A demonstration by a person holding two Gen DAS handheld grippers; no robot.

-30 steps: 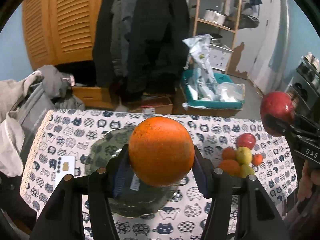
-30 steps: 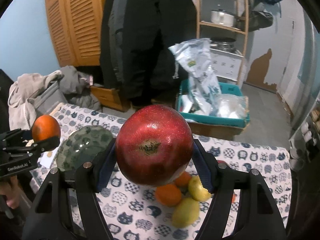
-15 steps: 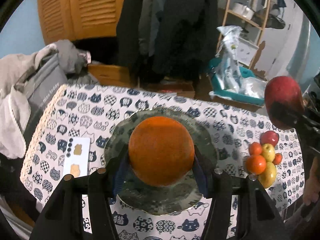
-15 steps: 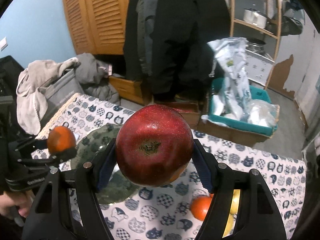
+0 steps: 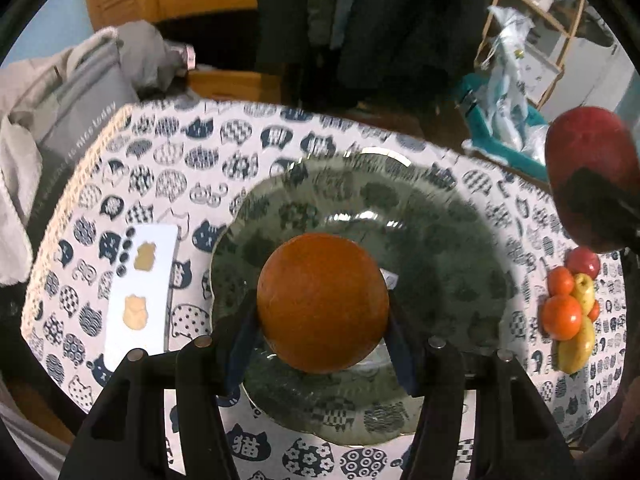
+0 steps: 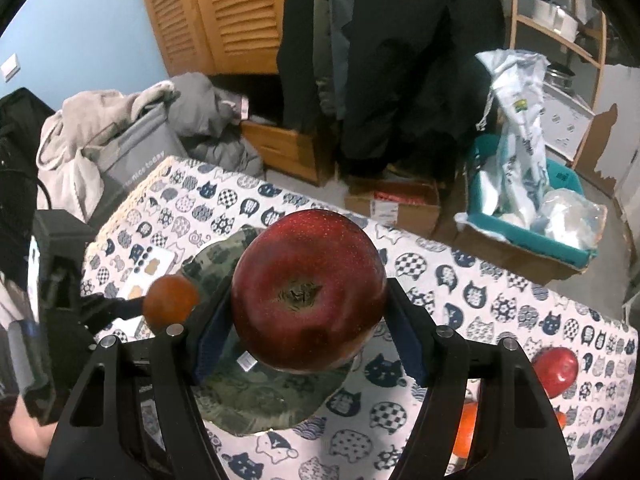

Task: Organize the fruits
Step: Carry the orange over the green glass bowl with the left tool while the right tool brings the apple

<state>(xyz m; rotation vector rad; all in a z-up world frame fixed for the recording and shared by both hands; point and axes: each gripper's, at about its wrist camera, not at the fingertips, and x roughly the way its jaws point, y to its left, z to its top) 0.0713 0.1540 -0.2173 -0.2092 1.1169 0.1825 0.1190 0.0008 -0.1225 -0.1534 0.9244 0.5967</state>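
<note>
My left gripper [image 5: 322, 324] is shut on an orange [image 5: 322, 302] and holds it above the green glass plate [image 5: 440, 216] on the cat-print tablecloth. My right gripper [image 6: 308, 332] is shut on a large red apple [image 6: 308, 292] and hovers over the plate's right part [image 6: 256, 400]. The apple also shows at the right edge of the left wrist view [image 5: 592, 172]. The orange also shows in the right wrist view [image 6: 171, 302]. A pile of fruit [image 5: 570, 308] lies on the cloth at the right: a red apple, oranges and yellow fruits.
A white card with cat stickers [image 5: 140, 288] lies left of the plate. A small red apple [image 6: 556, 372] and an orange [image 6: 466, 428] lie right of my right gripper. Clothes and a grey bag [image 6: 120, 152] are beyond the table's left edge, a teal bin [image 6: 532, 216] behind.
Both grippers have moved forward and tilted down over the plate, which now fills more of each view. The right gripper has moved left toward the plate. Both still hold their fruit.
</note>
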